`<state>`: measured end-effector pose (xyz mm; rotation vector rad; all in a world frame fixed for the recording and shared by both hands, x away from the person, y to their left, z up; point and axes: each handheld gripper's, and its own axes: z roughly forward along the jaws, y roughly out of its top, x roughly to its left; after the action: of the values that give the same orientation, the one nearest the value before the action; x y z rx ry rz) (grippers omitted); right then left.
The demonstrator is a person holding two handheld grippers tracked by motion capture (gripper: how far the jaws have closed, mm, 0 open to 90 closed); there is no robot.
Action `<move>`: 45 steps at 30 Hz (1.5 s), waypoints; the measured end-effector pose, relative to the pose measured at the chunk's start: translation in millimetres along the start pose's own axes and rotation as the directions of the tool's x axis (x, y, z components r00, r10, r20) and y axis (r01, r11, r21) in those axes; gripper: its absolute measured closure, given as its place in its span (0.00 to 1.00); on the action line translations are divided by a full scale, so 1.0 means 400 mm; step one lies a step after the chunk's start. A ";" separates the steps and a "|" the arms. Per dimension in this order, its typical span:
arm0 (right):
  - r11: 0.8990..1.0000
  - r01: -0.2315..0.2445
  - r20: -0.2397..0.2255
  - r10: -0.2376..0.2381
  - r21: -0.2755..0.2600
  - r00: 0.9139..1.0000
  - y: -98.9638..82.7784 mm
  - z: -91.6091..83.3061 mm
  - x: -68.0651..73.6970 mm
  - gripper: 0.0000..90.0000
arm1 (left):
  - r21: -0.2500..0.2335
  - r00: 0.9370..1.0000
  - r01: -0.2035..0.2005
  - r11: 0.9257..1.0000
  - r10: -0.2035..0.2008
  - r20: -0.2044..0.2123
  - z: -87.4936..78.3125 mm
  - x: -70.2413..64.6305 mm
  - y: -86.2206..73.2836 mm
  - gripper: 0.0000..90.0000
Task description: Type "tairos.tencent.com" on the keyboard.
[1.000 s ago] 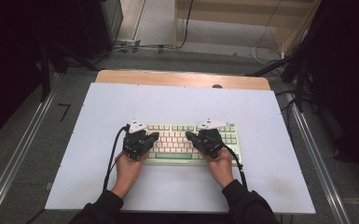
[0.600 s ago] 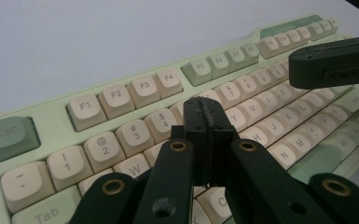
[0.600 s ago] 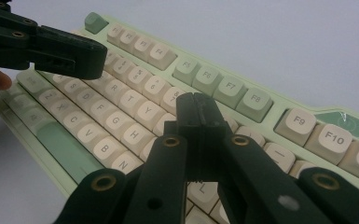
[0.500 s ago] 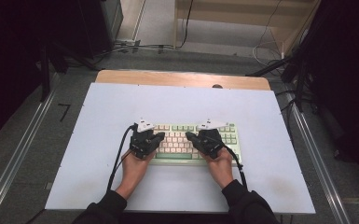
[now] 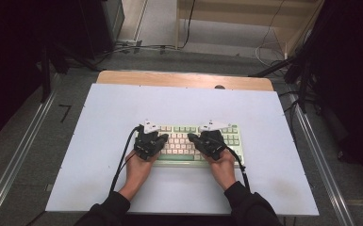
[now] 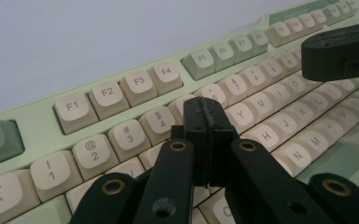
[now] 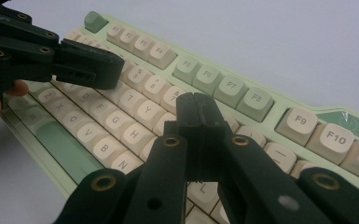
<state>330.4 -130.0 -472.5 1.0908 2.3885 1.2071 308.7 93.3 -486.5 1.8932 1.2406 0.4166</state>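
With both grippers' jaws closed on nothing, we should tap the keyboard (image 5: 188, 141) near the table's (image 5: 99, 108) front edge using left gripper (image 6: 204, 112) and right gripper (image 7: 196, 108) tips, 1 key each.

closed left claw (image 6: 204, 116) hovers over keyboard (image 6: 135, 84) near the 5 key.

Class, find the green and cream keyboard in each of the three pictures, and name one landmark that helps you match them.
High view: the keyboard lies centre, partly under both grippers.
Left gripper view: keyboard runs from lower left to upper right.
Right gripper view: keyboard runs from upper left to lower right.
Shared landmark: the function-key row along its far edge.
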 end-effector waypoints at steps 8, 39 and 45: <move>1.000 0.002 0.001 -0.002 0.001 1.000 0.000 0.001 0.000 0.97 | 0.002 1.000 -0.001 1.000 0.001 0.001 0.001 0.000 0.001 1.00; 1.000 0.000 0.003 0.000 0.003 1.000 -0.001 0.001 -0.001 0.97 | -0.007 1.000 -0.003 1.000 0.003 0.010 -0.009 -0.003 0.005 1.00; 1.000 -0.001 0.005 0.001 0.000 1.000 -0.001 -0.001 -0.001 0.97 | -0.026 1.000 0.010 1.000 -0.009 0.017 -0.023 -0.001 0.007 1.00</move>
<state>330.3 -130.8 -472.7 1.0931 2.3847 1.2038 304.3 96.4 -478.8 1.8648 1.2274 0.4091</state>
